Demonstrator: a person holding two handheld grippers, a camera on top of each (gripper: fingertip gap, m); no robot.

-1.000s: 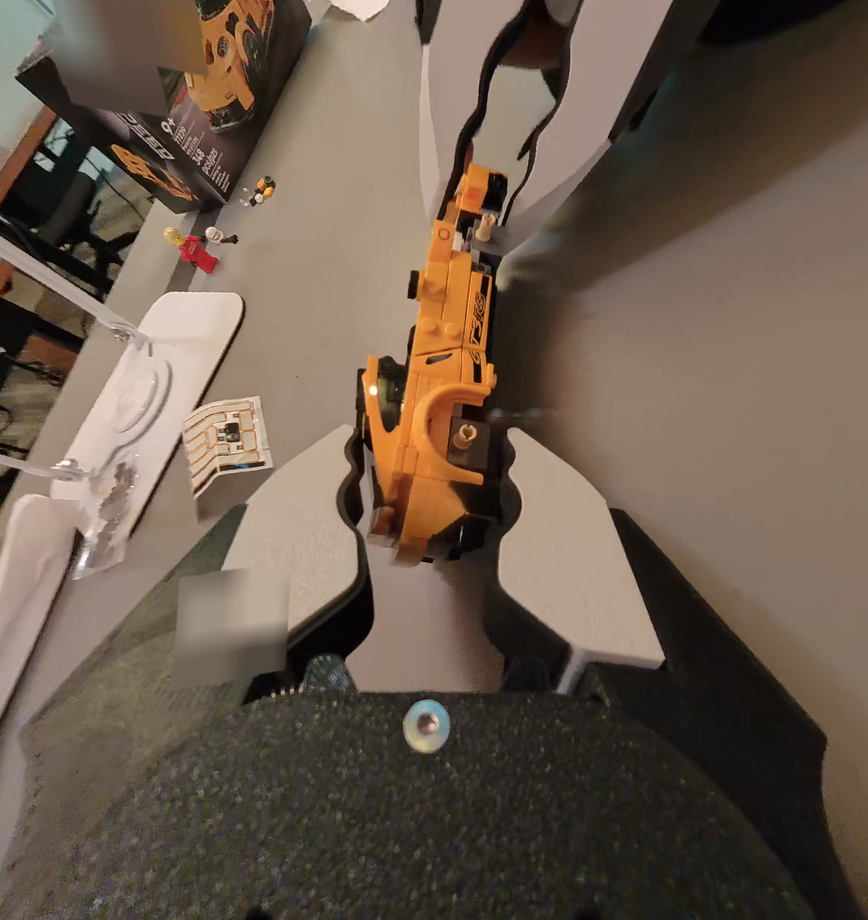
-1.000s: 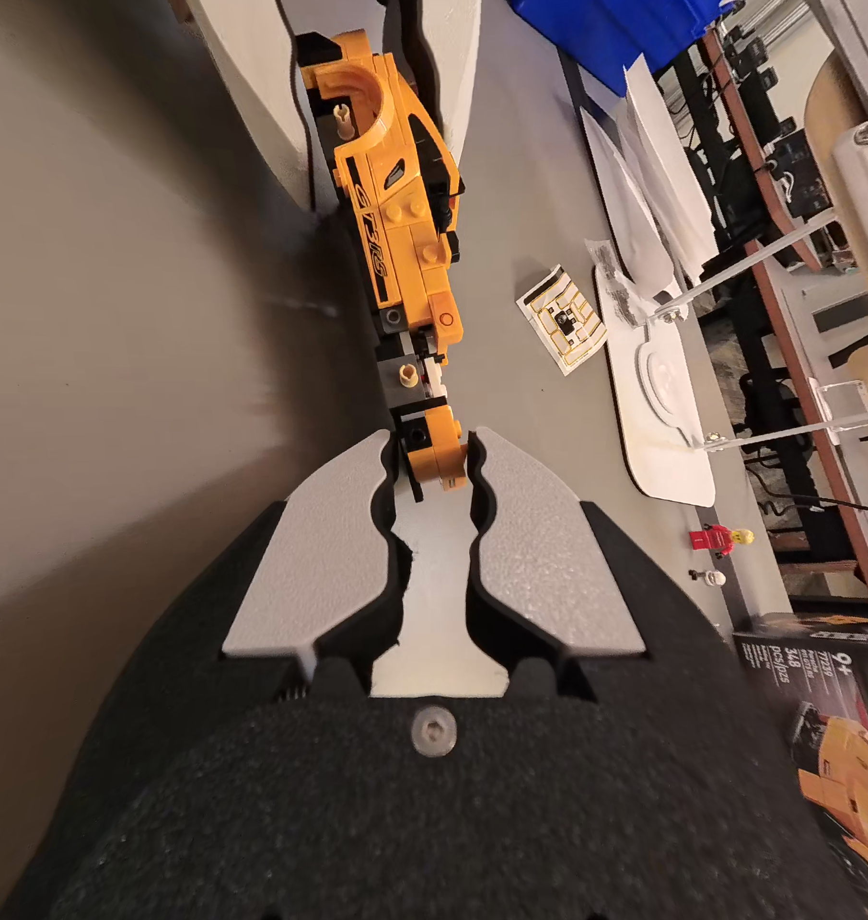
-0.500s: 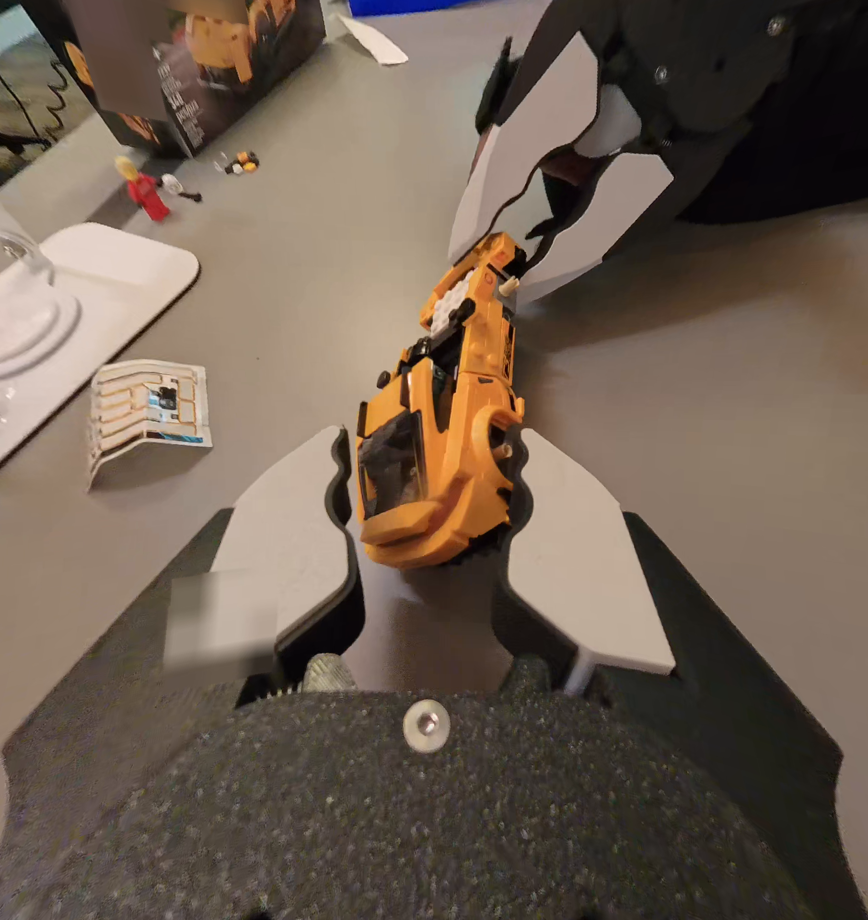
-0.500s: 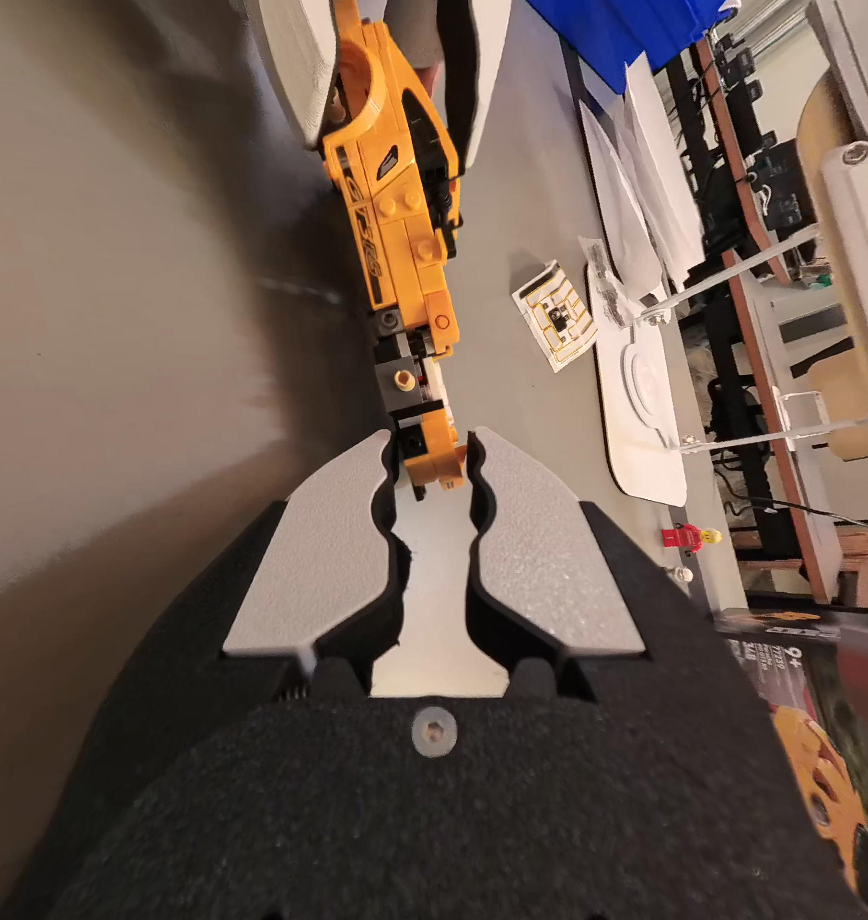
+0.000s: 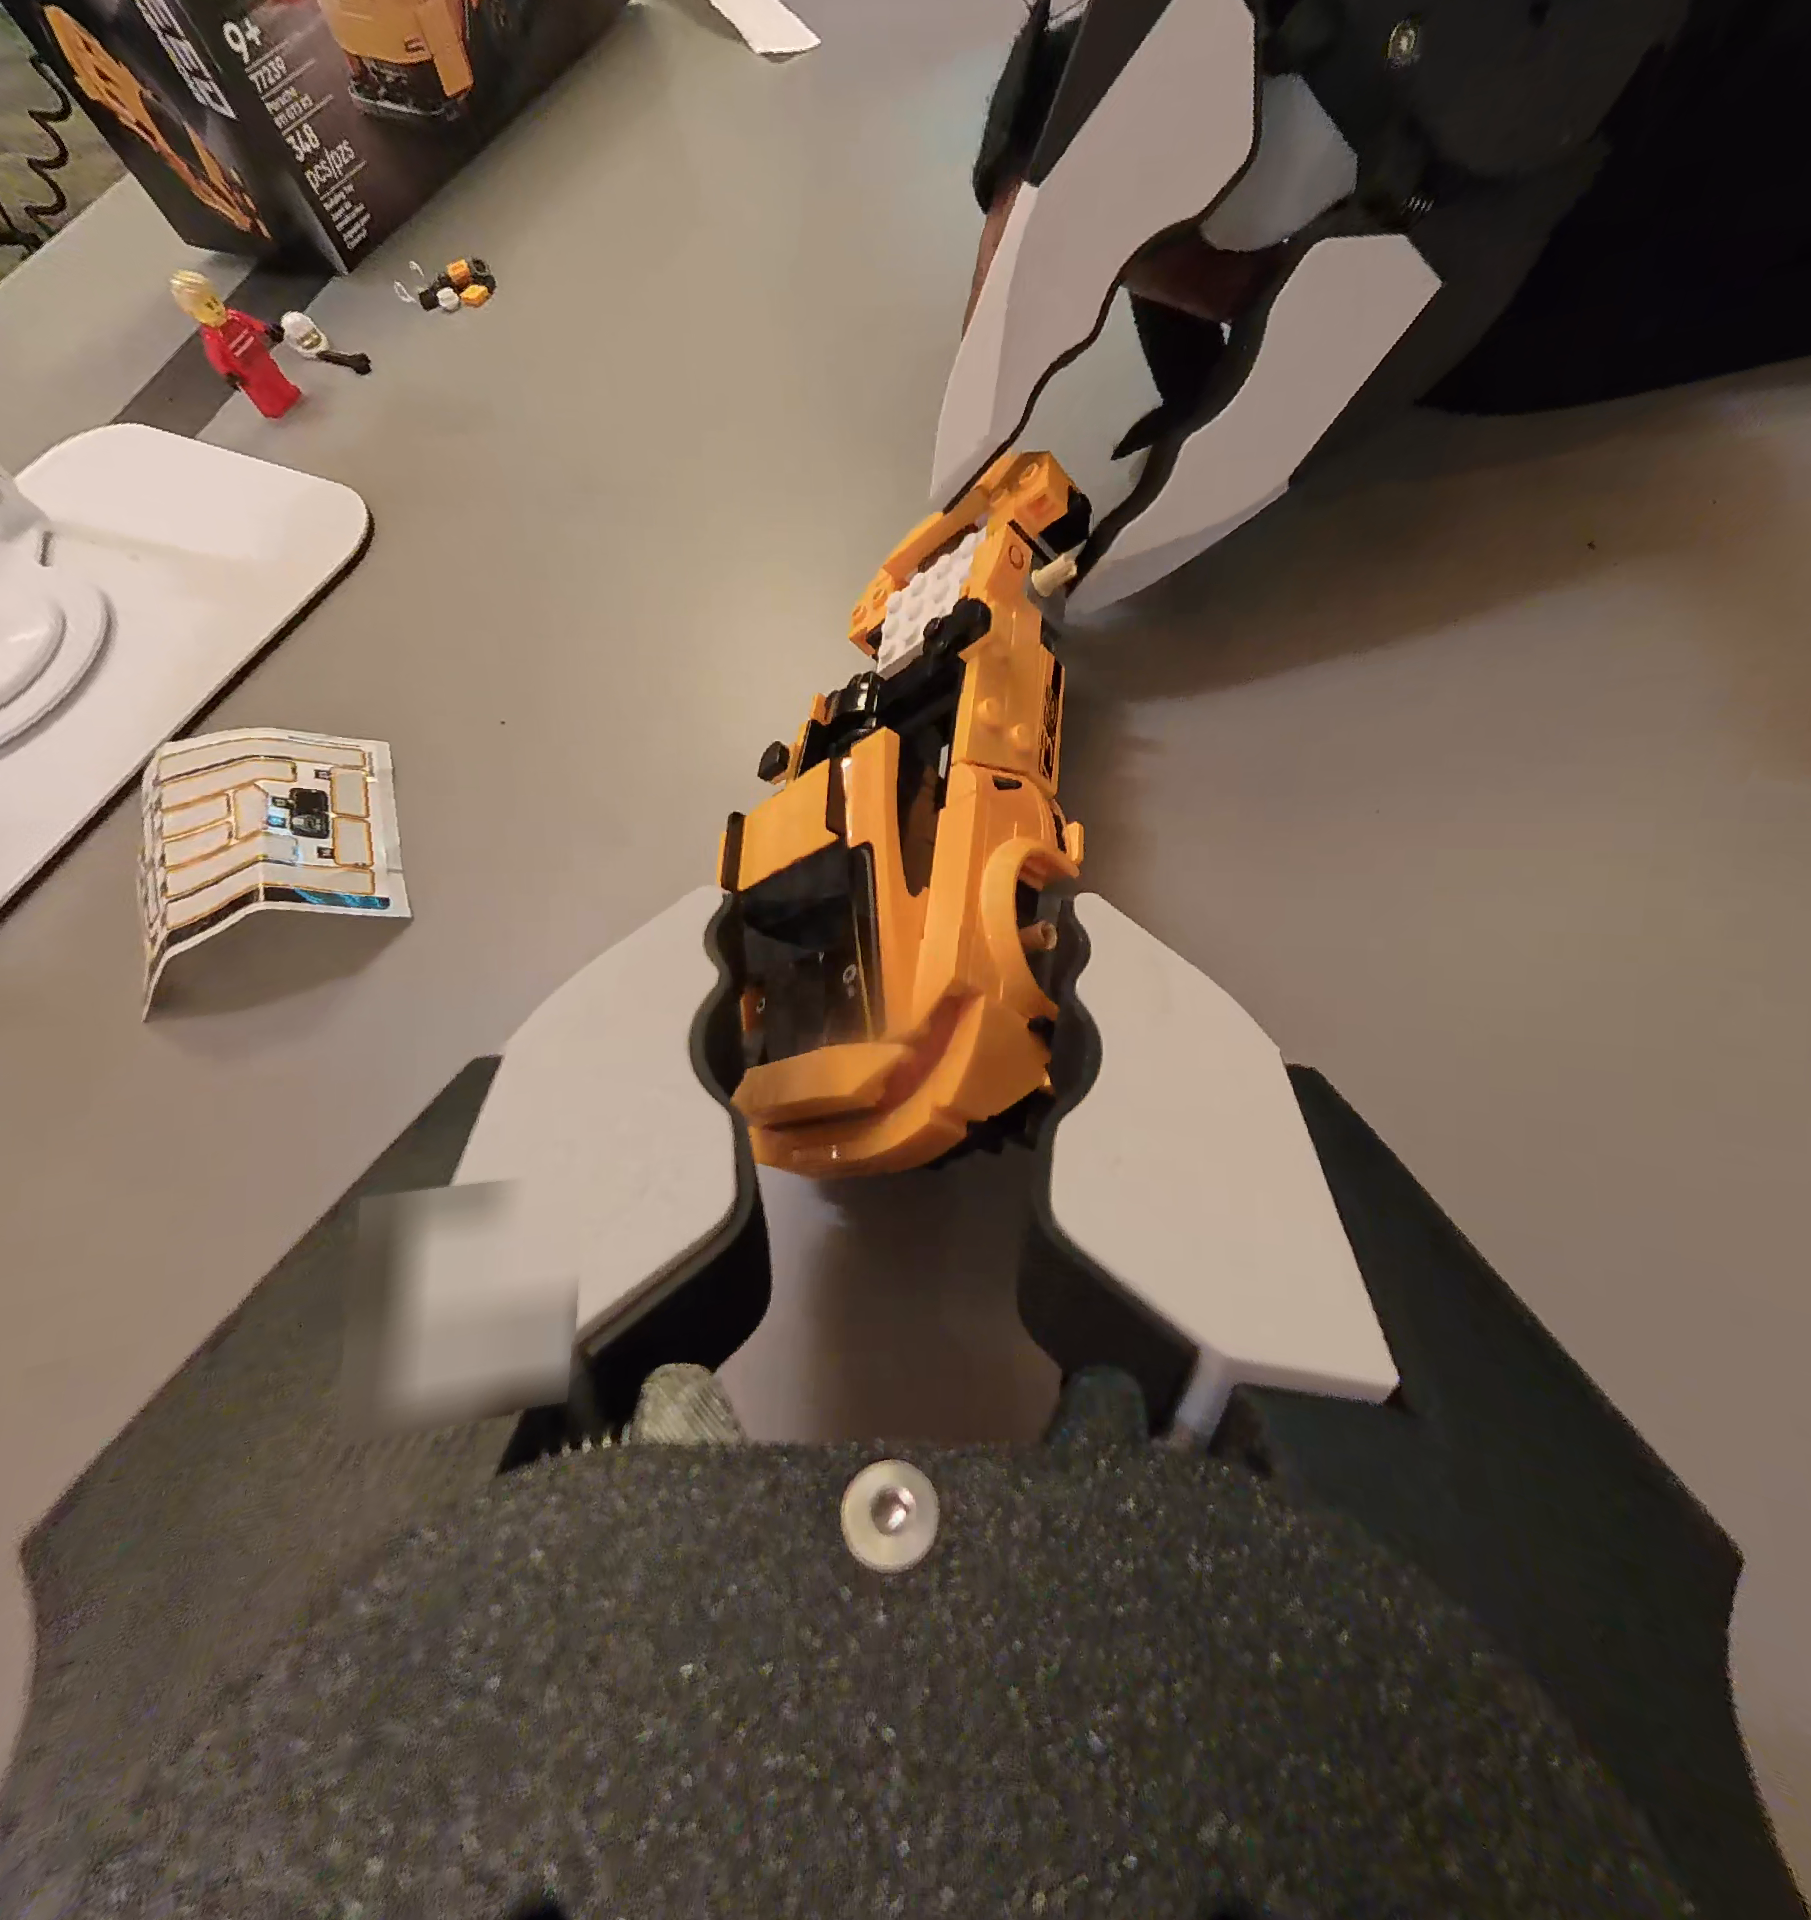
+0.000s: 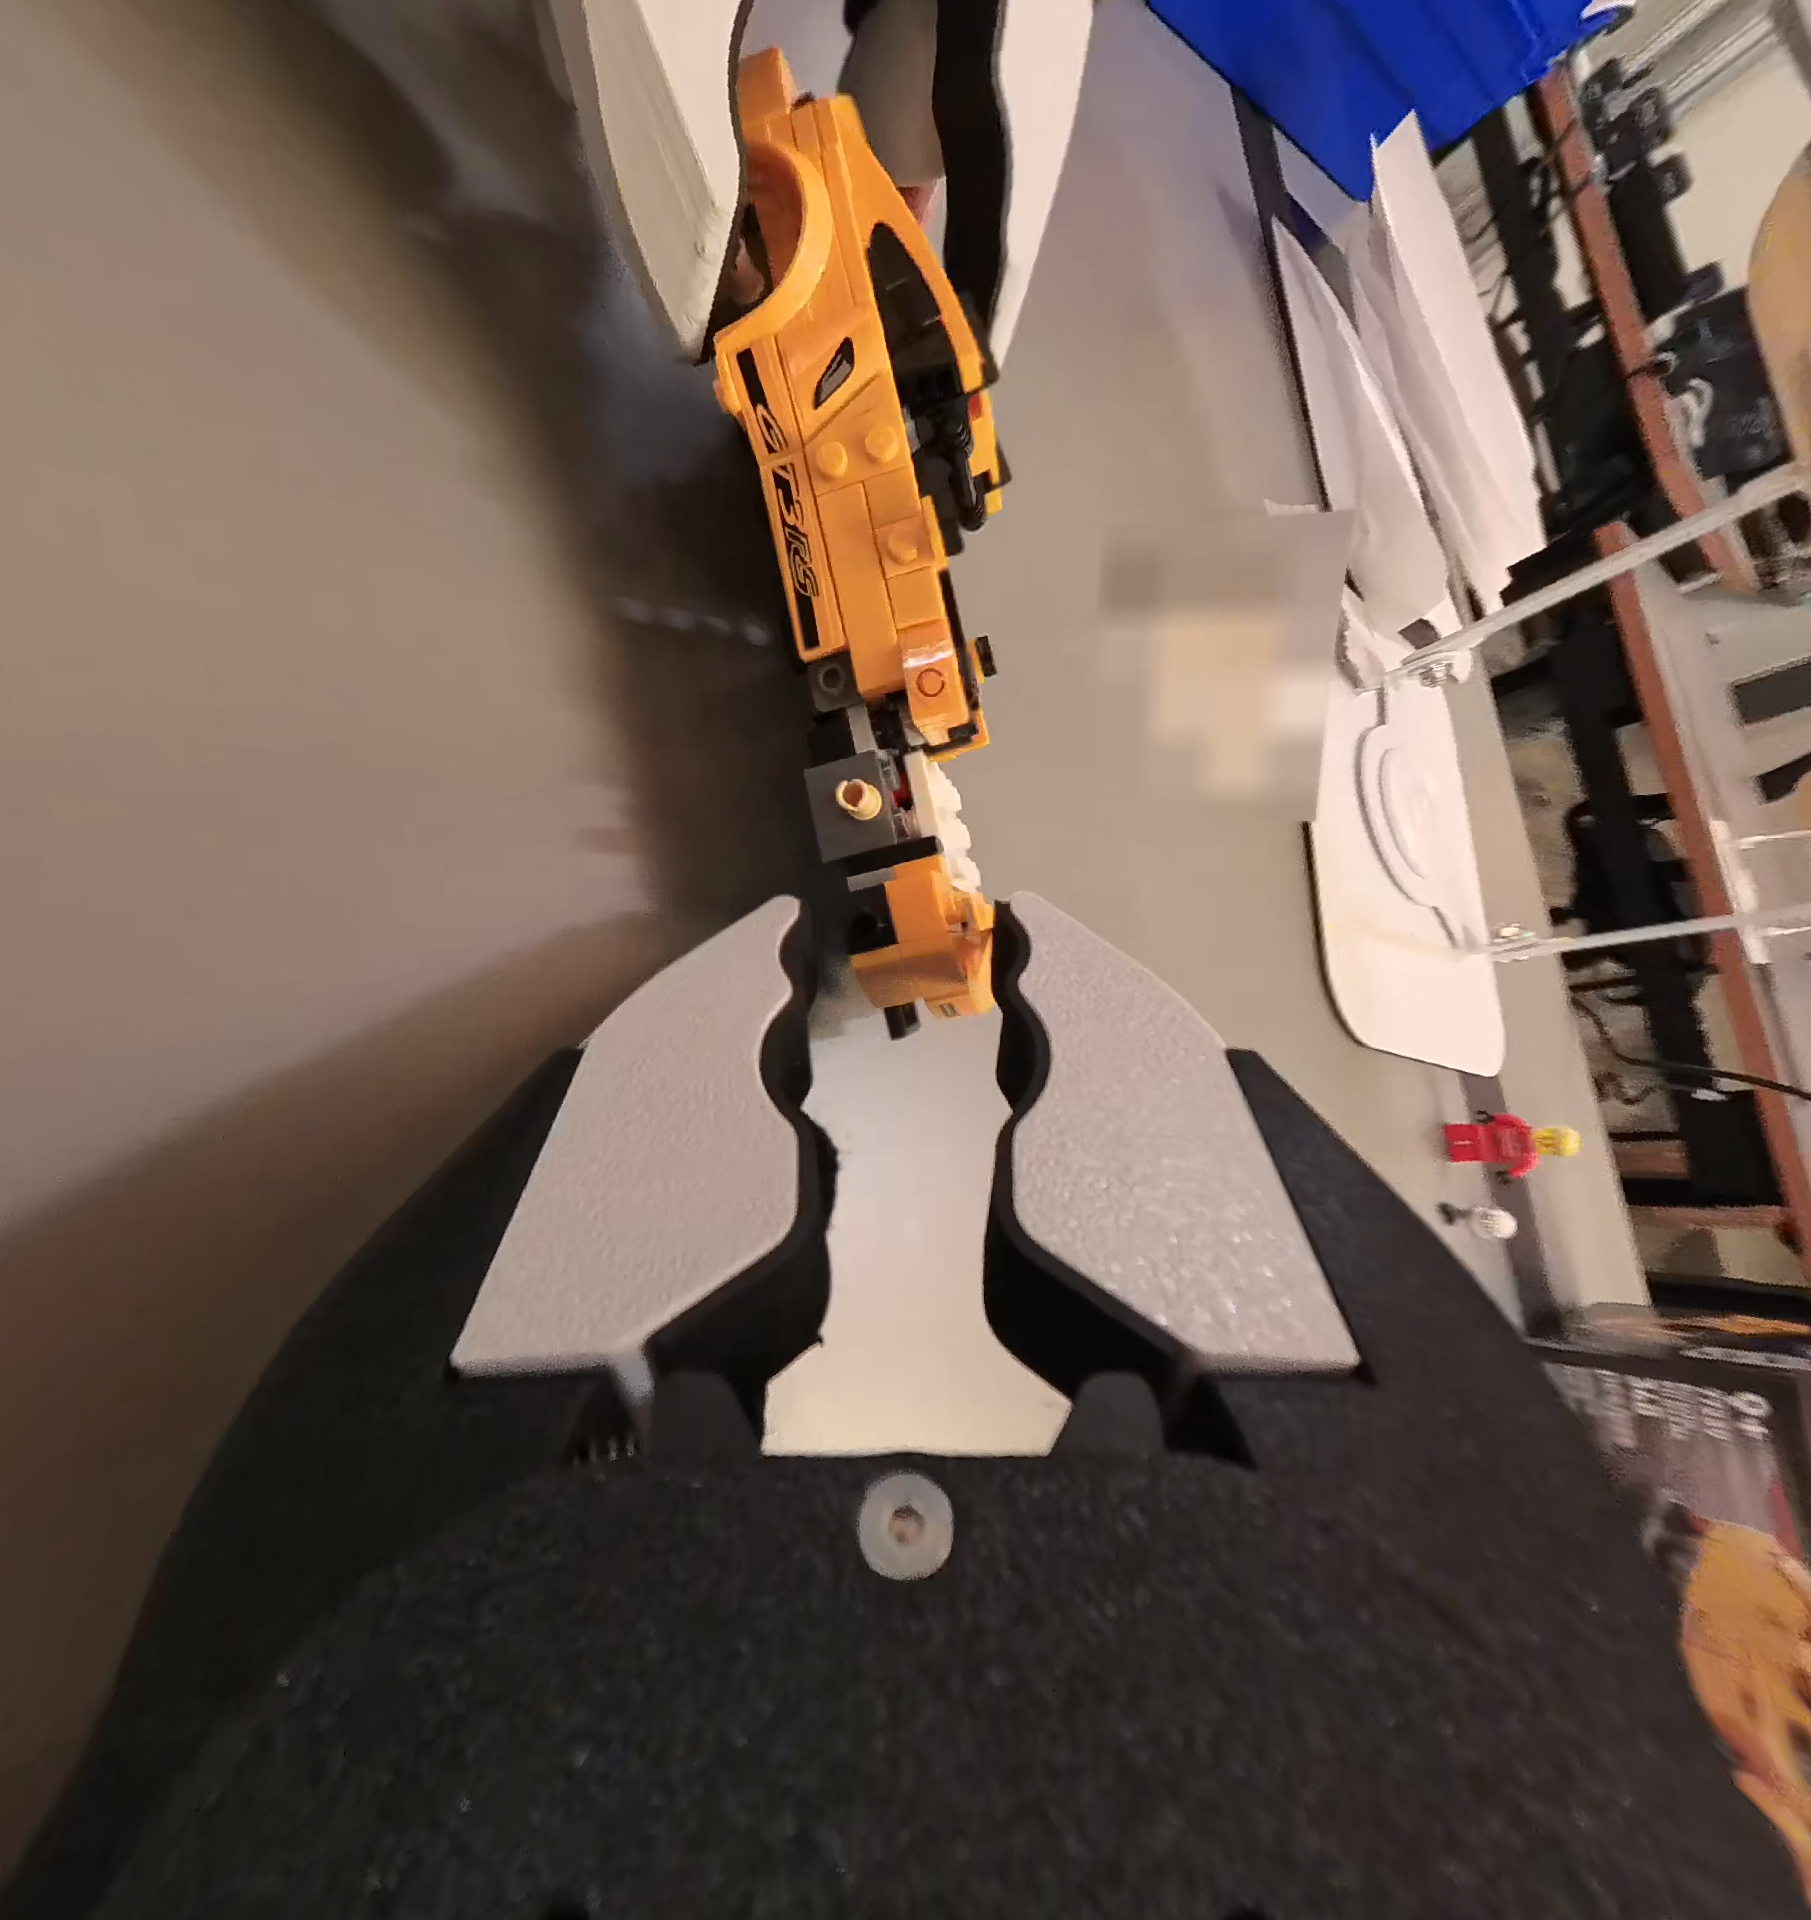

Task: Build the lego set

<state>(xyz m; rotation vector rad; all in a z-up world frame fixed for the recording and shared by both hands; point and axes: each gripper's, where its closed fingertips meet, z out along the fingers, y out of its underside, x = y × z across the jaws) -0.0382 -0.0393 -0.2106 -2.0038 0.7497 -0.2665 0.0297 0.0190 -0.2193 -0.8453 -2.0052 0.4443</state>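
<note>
Two grippers share one orange lego car [image 5: 911,883] above the grey desk [image 5: 1400,883]. Left gripper [image 5: 896,997]: my jaws clamp its windscreen end. Right gripper [image 6: 906,961]: jaws pinch the narrow far end. Red minifigure [image 5: 241,348] stands well apart by the box [image 5: 288,114].

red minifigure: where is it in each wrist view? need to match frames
Left wrist view: red minifigure far upper left, standing on the grey table beside the set box.
Right wrist view: red minifigure right edge, mid-height, past the white board.
Shared landmark: orange lego car, gripped by both tools.
</note>
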